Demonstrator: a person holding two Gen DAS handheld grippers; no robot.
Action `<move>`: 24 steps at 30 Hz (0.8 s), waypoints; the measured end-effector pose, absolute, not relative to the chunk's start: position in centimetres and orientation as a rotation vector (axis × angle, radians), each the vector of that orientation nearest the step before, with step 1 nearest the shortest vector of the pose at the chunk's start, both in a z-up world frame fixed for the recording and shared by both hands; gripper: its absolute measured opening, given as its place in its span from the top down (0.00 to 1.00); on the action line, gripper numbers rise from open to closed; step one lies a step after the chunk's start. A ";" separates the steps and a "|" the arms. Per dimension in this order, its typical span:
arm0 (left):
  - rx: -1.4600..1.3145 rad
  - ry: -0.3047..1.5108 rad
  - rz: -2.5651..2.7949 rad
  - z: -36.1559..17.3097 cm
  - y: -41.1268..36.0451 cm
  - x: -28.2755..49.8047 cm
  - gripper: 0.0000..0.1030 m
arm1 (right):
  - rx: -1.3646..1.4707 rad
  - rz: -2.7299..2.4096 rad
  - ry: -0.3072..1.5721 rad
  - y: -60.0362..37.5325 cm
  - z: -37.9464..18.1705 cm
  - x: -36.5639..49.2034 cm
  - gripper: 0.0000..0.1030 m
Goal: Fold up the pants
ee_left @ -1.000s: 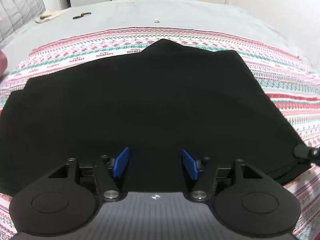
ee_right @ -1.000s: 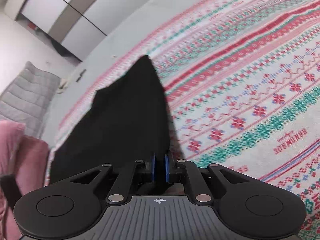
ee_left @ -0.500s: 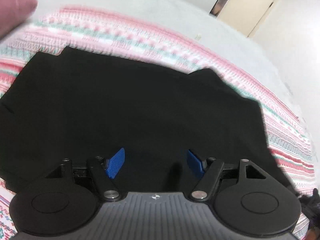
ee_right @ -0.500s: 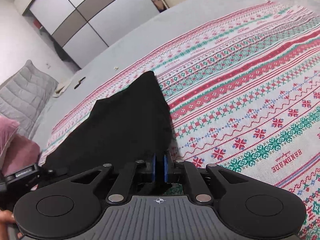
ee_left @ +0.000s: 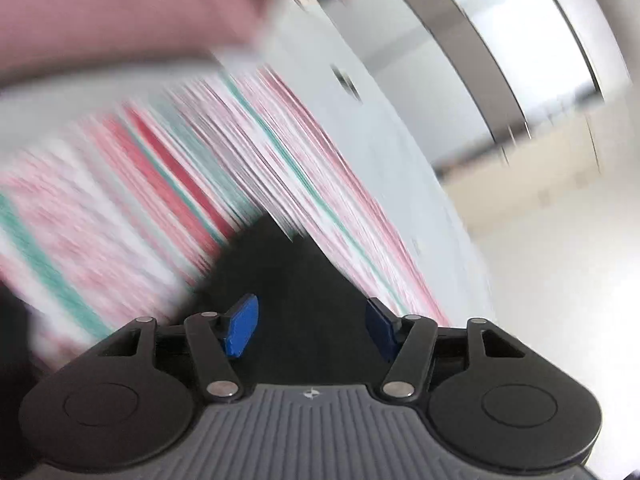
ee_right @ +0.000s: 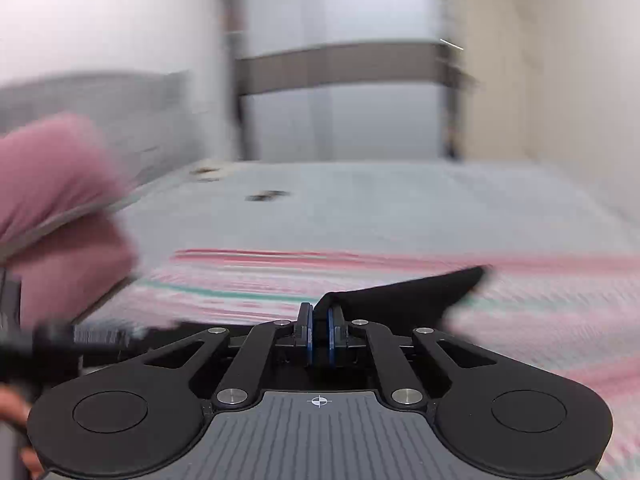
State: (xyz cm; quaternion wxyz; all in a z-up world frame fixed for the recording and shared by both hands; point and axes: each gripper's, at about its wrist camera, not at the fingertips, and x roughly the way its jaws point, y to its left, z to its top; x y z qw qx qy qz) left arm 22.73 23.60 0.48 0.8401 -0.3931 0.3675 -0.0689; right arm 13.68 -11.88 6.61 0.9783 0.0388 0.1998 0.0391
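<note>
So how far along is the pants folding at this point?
Midway, I'd guess. The right gripper is shut on a fold of the black pants, lifting it over the striped blanket. The left gripper is open, with black cloth in front of it. Both views are blurred, so I can't tell how many folds are done; the final laying down remains.

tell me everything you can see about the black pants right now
The pants are plain black, soft-looking cloth, lying on the striped blanket. The right tongs are shut on a lifted edge, and a pointed corner stretches away to the right. The left tongs are open over them, not gripping. Both views are motion-blurred, so finer detail is lost.
</note>
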 end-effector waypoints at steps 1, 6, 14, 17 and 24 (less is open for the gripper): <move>-0.836 0.758 -0.104 0.5 25.2 22.3 0.20 | 0.033 0.123 0.395 -8.5 6.3 14.4 0.93; -0.800 0.751 -0.003 0.5 28.5 21.4 0.21 | -0.197 0.377 0.518 7.4 0.3 16.9 0.93; -0.765 0.798 -0.063 -0.3 26.6 21.7 0.21 | -0.122 0.459 0.606 9.6 -2.9 16.3 0.92; -0.760 0.816 -0.072 -1.0 26.0 21.9 0.21 | 0.042 0.468 0.620 7.8 -1.4 16.8 0.86; -0.580 0.845 -0.075 -1.5 22.8 23.2 0.21 | 0.221 0.382 0.590 -0.8 0.4 13.5 0.40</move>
